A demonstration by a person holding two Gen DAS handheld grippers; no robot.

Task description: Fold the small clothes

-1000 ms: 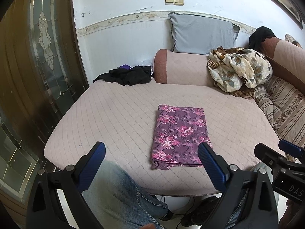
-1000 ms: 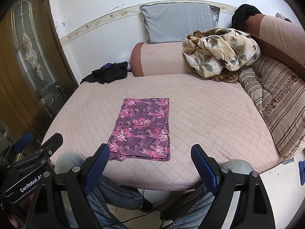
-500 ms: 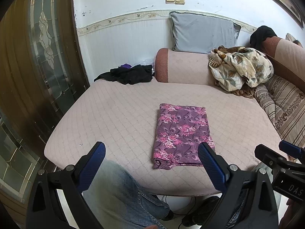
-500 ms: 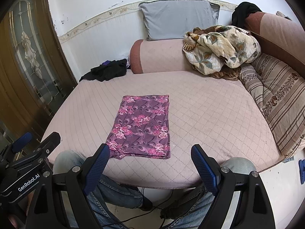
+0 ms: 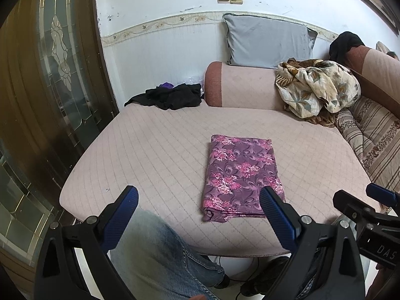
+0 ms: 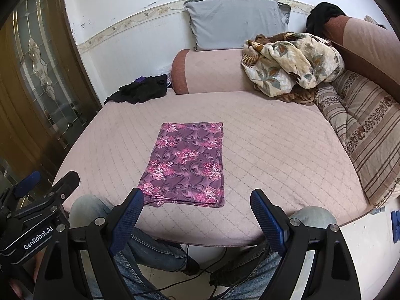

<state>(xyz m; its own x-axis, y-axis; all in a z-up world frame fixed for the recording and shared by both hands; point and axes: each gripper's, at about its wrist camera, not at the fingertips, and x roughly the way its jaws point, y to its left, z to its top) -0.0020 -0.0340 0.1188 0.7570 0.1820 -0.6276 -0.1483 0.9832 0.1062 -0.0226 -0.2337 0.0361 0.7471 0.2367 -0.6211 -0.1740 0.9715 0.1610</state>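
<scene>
While both grippers hung back over the person's knees, the purple floral cloth (image 5: 240,177) (image 6: 187,165) lay folded into a neat rectangle near the front edge of the pink quilted cushion (image 5: 155,155) (image 6: 282,150), its layered edges stacked toward the person and its surface flat and smooth. The left gripper (image 5: 198,207) stood wide with nothing between its blue pads; the right gripper (image 6: 197,211) was equally wide and empty. Neither touched the cloth.
</scene>
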